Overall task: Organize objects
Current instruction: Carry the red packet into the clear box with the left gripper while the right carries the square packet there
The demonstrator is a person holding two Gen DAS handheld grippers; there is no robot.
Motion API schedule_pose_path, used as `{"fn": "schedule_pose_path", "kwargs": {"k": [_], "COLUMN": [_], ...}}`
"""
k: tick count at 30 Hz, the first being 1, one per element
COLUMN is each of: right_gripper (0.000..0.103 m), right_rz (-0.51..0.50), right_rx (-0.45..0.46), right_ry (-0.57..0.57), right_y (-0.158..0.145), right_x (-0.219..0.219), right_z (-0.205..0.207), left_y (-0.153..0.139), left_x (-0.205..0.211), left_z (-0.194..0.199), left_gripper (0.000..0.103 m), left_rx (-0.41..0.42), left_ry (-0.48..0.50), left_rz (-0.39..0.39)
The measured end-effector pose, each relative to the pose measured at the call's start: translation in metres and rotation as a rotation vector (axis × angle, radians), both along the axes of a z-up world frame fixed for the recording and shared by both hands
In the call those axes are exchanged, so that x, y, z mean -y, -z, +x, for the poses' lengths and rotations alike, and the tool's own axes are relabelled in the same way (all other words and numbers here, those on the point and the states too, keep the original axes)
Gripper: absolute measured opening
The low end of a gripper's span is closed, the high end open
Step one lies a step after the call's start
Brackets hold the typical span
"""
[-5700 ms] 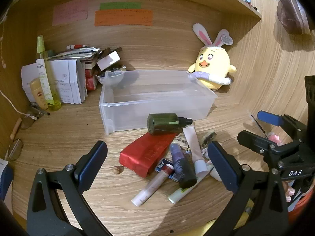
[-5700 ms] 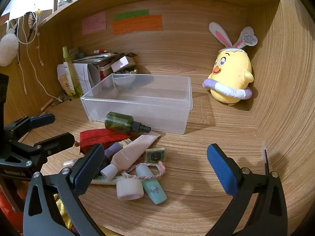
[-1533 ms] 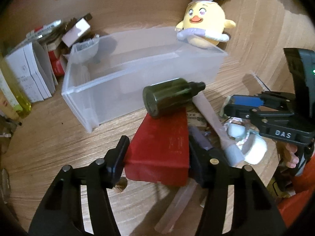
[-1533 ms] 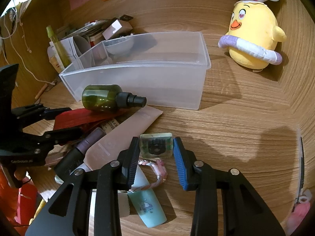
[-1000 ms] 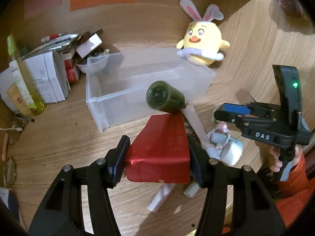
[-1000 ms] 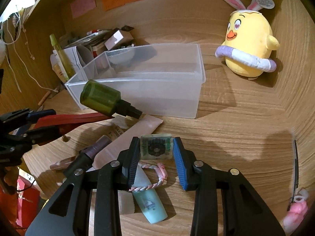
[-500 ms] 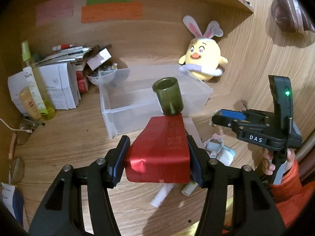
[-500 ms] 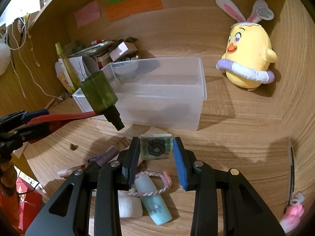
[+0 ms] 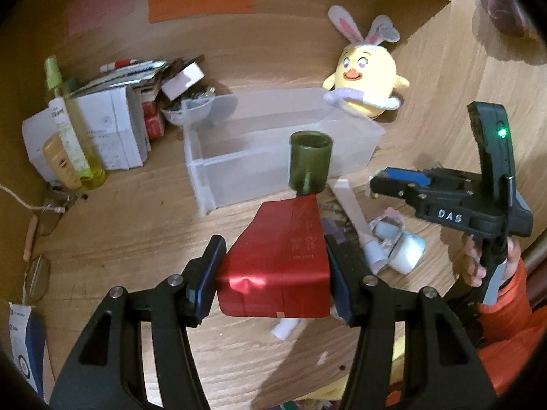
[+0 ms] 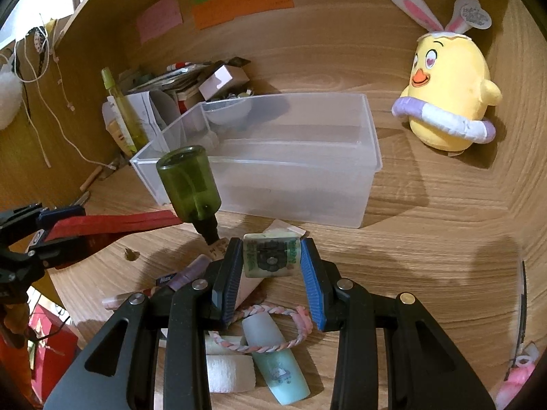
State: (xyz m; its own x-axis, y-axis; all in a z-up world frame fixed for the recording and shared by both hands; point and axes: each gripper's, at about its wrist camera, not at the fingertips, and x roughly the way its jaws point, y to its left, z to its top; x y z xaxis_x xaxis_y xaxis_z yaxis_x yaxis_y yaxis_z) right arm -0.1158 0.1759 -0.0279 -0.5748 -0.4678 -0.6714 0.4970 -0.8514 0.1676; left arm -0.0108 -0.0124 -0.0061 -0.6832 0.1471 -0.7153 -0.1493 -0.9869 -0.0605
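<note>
I see a yellow chick plush (image 10: 448, 78) against the back wall — and sticky notes (image 10: 239, 1) stuck above a paper pile (image 9: 112, 126).

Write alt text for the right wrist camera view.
The right gripper grips a small pale green patterned block above scattered toiletries. A dark green spray bottle tips nozzle-down off a flat red packet, before a clear plastic bin.
</note>
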Motion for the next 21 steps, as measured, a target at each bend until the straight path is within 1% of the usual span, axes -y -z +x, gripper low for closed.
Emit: {"fn": "schedule_pose_path", "kwargs": {"k": [3, 6, 12, 17, 21], "right_gripper": [0.031, 0.031, 0.031, 0.031, 0.031], "right_rz": [0.002, 0.000, -0.004, -0.012, -0.018], "right_rx": [0.000, -0.003, -0.017, -0.049, -0.079], "right_ry": [0.003, 0.009, 0.021, 0.028, 0.031], "right_y": [-0.001, -0.002, -0.008, -0.020, -0.031], "right_x": [-0.001, -0.002, -0.003, -0.003, -0.002], "right_z": [-0.002, -0.003, -0.008, -0.009, -0.012], "left_y": [0.001, -0.002, -0.020, -0.033, -0.040], "left_x": [0.009, 0.020, 0.034, 0.036, 0.036], "left_z": [0.002, 0.005, 0.005, -0.003, -0.013], "left_gripper": [0.056, 0.056, 0.056, 0.057, 0.057], "left_rx": [0.007, -0.003, -0.069, -0.126, -0.151], "left_ry": [-0.030, -0.058, -0.103, -0.106, -0.101], "left_rz": [-0.003, 0.009, 0.035, 0.063, 0.085]}}
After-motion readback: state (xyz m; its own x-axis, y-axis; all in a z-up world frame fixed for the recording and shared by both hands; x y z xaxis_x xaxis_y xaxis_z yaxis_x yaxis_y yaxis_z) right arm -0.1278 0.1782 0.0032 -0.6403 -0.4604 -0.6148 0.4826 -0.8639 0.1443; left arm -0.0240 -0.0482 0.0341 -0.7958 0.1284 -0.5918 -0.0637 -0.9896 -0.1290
